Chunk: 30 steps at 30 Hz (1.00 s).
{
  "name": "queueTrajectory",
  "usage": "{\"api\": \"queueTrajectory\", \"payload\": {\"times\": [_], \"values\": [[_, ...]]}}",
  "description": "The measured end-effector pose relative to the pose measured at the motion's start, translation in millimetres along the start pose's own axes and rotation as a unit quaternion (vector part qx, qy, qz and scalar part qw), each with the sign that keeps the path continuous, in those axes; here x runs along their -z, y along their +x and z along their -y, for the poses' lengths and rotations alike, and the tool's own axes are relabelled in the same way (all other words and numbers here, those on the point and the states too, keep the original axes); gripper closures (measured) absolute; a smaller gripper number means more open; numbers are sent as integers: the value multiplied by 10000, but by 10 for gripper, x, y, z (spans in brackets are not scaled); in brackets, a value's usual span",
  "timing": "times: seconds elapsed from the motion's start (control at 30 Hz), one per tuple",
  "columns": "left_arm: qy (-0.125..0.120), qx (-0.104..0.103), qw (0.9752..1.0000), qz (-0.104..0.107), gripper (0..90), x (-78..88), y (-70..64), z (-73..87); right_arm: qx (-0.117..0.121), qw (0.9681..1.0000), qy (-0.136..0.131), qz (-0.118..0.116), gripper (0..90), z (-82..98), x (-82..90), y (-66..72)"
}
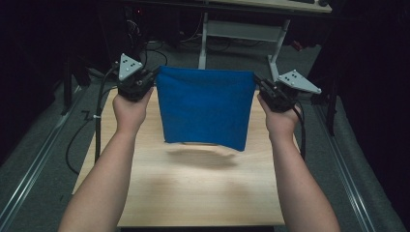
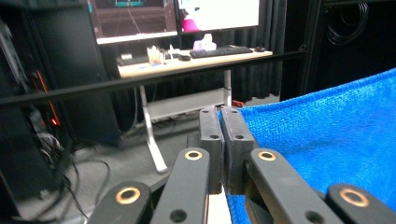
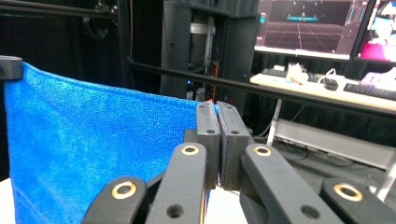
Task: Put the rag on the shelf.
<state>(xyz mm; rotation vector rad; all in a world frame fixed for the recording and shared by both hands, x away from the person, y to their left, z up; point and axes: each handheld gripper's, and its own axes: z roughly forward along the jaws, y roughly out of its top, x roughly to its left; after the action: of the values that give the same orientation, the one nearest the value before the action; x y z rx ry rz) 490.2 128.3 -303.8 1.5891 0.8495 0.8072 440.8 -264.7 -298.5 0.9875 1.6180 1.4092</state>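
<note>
A blue cloth (image 1: 205, 107) hangs folded above the wooden table (image 1: 193, 193), stretched between my two grippers. My left gripper (image 1: 155, 75) is shut on the cloth's upper left corner, my right gripper (image 1: 257, 81) on its upper right corner. In the left gripper view the jaws (image 2: 221, 116) are pressed together, with the blue cloth (image 2: 327, 135) spreading away to the right. In the right gripper view my gripper (image 3: 216, 112) pinches the blue cloth (image 3: 93, 149), which spreads left to the other gripper's tip (image 3: 10, 67). The cloth's lower edge hovers over the table and casts a shadow.
A desk (image 1: 270, 6) on a white frame stands beyond the table, with monitors (image 2: 177, 16) and a keyboard (image 2: 219, 51) on it. Cables (image 1: 82, 130) trail over the grey floor at the left. Dark equipment racks (image 3: 205, 51) stand behind.
</note>
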Motion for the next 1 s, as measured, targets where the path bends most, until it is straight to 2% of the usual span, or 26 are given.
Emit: {"api": "queueTrajectory", "payload": {"times": [0.07, 0.17, 0.3, 0.53, 0.73, 0.83, 1.0], "values": [[115, -98, 9999, -76, 887, -74, 9, 11, 12, 10000, 82, 51, 895, -2, -86, -29], [275, -140, 9994, -134, 886, -174, 45, 62, -34, 9997, 204, 111, 895, 24, -199, -62], [571, -208, 9980, -176, 886, -303, 60, 184, -8, 9990, 423, 160, 895, 130, -333, -89], [876, -32, 9961, -130, 885, -423, 89, 457, -55, 9967, 794, 166, 895, 335, -493, -129], [1180, 23, 9930, -23, 885, -499, 74, 719, -42, 9938, 1100, 153, 894, 570, -553, -131], [1344, 7, 9909, 44, 884, -536, 48, 840, -136, 9921, 1244, 119, 895, 694, -553, -148], [1541, 126, 9879, 143, 885, -576, 26, 1047, -224, 9895, 1425, 83, 894, 898, -555, -165]]}}
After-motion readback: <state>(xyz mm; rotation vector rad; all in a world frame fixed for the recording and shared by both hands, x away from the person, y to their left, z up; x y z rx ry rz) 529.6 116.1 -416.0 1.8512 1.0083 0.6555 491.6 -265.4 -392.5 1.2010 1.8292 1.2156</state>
